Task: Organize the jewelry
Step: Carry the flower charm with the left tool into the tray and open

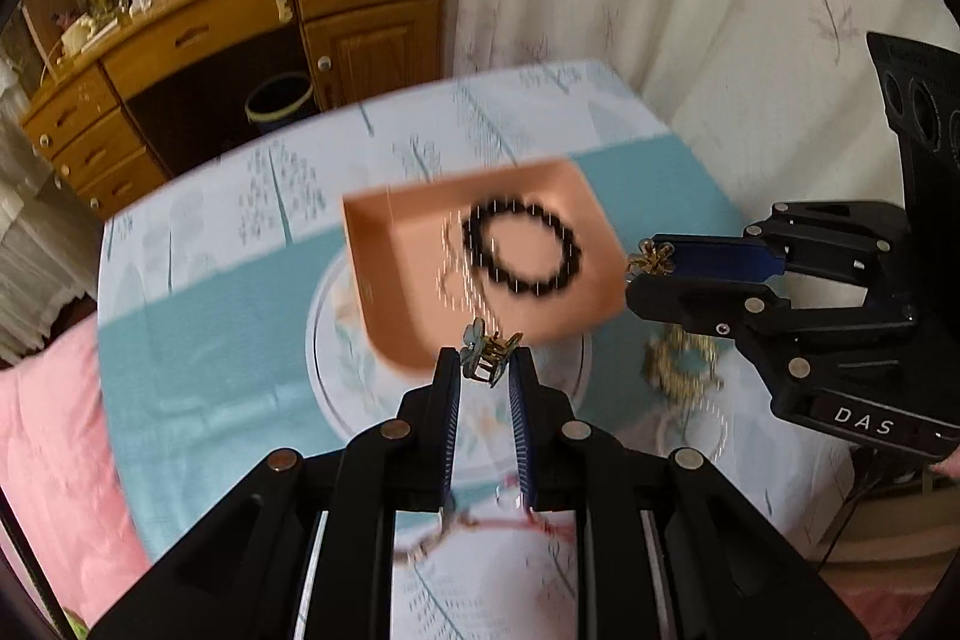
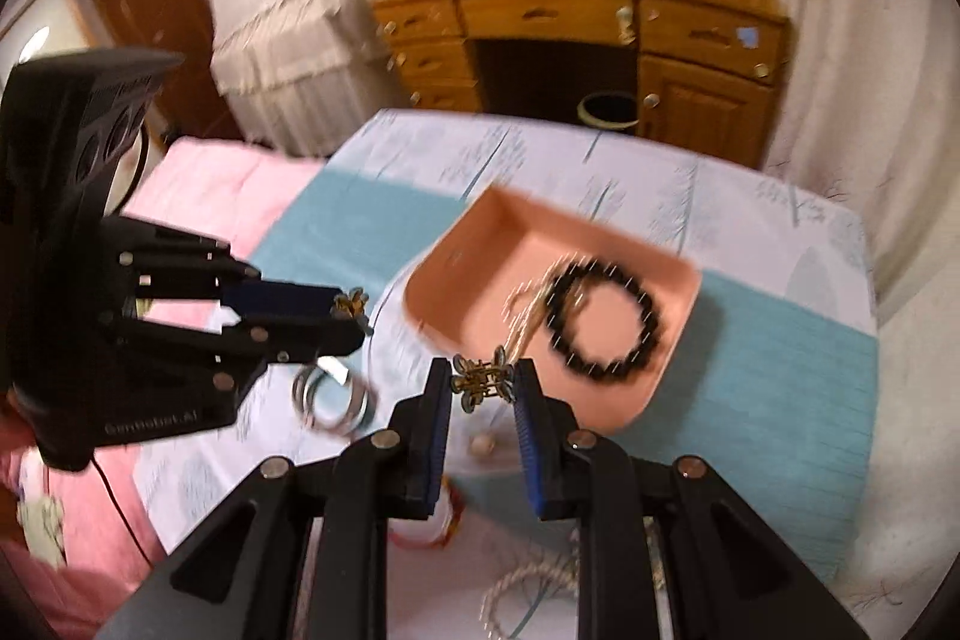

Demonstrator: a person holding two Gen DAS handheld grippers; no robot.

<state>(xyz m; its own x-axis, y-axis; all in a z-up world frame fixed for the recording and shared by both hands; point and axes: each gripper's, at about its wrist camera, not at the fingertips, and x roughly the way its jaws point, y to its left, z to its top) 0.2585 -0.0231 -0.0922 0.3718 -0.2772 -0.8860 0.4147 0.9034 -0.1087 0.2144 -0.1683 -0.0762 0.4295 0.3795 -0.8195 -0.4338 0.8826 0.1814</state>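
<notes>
A pink tray (image 1: 396,268) (image 2: 480,244) sits on the table and holds a black bead bracelet (image 1: 521,247) (image 2: 603,319) and a thin chain (image 2: 528,304). My left gripper (image 1: 487,361) (image 2: 354,313) is shut on a small gold and teal hair claw (image 1: 489,355) (image 2: 350,305), held above the tray's near edge. My right gripper (image 2: 483,379) (image 1: 645,271) is shut on a gold hair claw (image 2: 483,379) (image 1: 651,259), held beside the tray. Both views are motion-blurred.
A white plate (image 1: 327,340) lies under the tray on a blue and white cloth (image 1: 210,340). Silver bangles (image 2: 333,397), a gold chain pile (image 1: 681,367), a red cord (image 1: 516,520) and a pearl strand (image 2: 516,589) lie loose. A wooden cabinet (image 1: 240,40) stands behind.
</notes>
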